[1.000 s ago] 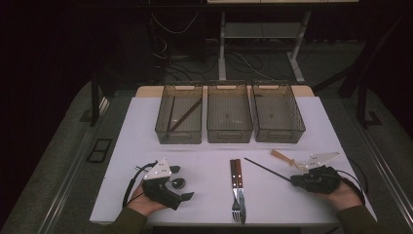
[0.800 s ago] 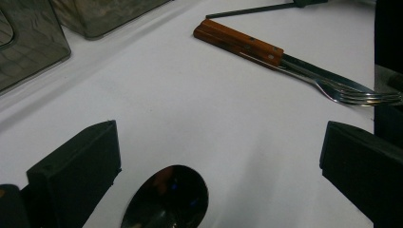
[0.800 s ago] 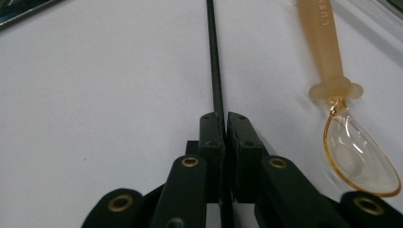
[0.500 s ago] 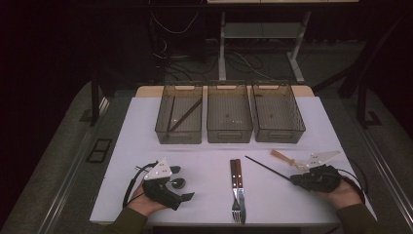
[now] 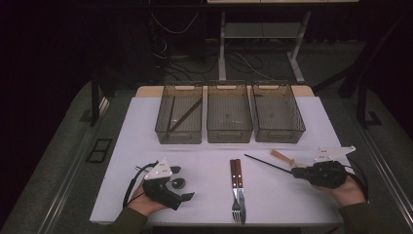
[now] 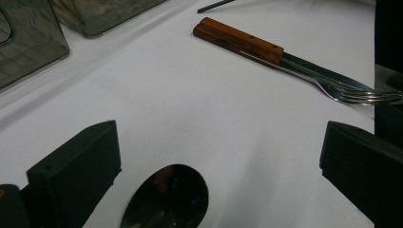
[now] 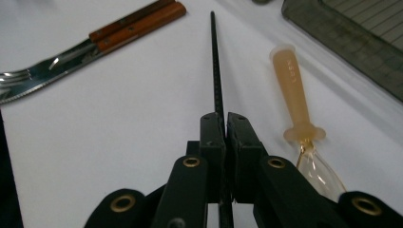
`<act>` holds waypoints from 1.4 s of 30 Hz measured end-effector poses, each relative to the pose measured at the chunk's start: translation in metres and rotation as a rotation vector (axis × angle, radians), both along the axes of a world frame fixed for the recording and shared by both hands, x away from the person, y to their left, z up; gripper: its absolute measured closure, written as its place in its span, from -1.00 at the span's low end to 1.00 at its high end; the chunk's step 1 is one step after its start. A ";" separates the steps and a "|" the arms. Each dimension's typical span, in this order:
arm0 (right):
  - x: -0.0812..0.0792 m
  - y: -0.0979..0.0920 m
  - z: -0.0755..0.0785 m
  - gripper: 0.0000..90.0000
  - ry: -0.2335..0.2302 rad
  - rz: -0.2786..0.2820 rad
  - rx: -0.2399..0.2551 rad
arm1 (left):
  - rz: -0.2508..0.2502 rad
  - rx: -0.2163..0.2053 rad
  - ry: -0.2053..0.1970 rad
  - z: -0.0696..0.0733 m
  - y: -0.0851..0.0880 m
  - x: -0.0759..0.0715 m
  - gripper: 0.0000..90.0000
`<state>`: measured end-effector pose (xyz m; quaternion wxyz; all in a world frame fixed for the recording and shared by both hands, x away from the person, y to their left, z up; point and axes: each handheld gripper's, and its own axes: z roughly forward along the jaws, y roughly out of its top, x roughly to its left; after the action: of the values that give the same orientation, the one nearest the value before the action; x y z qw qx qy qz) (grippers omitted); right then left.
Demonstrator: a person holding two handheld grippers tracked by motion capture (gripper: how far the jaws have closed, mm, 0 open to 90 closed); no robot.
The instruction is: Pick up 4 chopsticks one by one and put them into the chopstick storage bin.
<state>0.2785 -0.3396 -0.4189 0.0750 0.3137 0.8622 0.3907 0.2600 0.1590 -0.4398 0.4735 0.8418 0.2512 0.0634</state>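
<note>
A white table (image 5: pixel 146 126) carries three smoky plastic bins (image 5: pixel 229 117) in a row at its far edge. Near the front, the left gripper (image 5: pixel 187 187) rests with its jaws wide apart, a metal spoon (image 6: pixel 167 199) lying between them. The right gripper (image 7: pixel 225 124) is clamped on one end of a black chopstick (image 7: pixel 215 61), which points toward the bins. Just beside the chopstick lies a small amber-handled spoon (image 7: pixel 294 95). A wooden-handled fork (image 5: pixel 235 187) and knife (image 5: pixel 240 181) lie side by side, touching, between the grippers.

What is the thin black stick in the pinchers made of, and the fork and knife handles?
The thin black stick, clamped in the right gripper, looks like matte black plastic or lacquered wood; its surface is dull and finely ridged. The brown fork and knife handles look like varnished wood, with small rivets.
</note>
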 end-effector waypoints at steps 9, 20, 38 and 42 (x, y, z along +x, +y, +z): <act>0.004 -0.001 0.013 0.91 -0.040 -0.009 0.076 | 0.001 0.001 0.000 0.000 0.000 0.000 -1.00; 0.008 0.008 0.029 0.91 -0.070 -0.007 0.132 | 0.004 0.003 -0.004 0.000 0.001 0.001 -1.00; 0.029 0.035 0.047 0.91 -0.118 -0.028 0.195 | 0.003 0.008 -0.002 0.000 0.001 0.001 -1.00; 0.036 0.045 0.049 0.91 -0.123 -0.033 0.202 | 0.004 0.007 -0.001 0.000 0.000 0.001 -1.00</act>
<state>0.3144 -0.2943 -0.3701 0.1021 0.3090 0.8069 0.4929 0.2608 0.1594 -0.4402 0.4705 0.8429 0.2524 0.0659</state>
